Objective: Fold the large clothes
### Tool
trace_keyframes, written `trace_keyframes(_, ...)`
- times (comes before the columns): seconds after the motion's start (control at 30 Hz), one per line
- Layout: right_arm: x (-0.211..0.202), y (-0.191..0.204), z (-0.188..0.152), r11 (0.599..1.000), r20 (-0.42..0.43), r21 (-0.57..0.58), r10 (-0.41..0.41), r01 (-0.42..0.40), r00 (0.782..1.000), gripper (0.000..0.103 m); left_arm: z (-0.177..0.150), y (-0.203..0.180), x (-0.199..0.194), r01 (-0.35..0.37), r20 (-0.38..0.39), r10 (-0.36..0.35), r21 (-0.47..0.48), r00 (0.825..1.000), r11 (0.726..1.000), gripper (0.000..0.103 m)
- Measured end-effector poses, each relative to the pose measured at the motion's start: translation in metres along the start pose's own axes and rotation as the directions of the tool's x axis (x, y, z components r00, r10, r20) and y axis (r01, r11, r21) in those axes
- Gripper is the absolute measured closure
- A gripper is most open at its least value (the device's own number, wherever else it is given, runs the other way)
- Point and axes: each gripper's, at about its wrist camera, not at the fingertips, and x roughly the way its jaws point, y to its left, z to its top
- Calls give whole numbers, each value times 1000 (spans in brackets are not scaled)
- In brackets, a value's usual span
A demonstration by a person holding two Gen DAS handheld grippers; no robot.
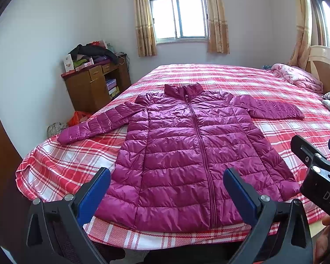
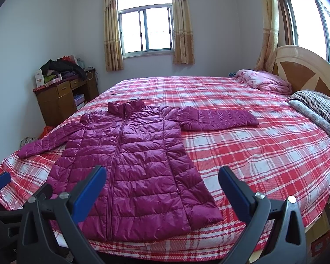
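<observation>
Magenta jacket: 1, flat | bed: 1 | grippers: 2, jaws apart

Plain white walls enclose a bedroom lit by daylight from a sliding aluminium-framed window at twelve o'clock, flanked by short beige patterned curtains. A brown wooden desk piled with clutter stands in the corner at ten o'clock. The rounded cream-and-tan wooden headboard rises at two o'clock.
</observation>
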Motion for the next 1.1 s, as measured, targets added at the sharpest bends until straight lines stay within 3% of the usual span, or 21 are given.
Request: trace_keyframes(1.1, 2, 2, -1, 1000, -18, 2, 7, -7, 1000, 0, 2, 1, 0, -5, -11, 5, -5, 1000, 1000, 1)
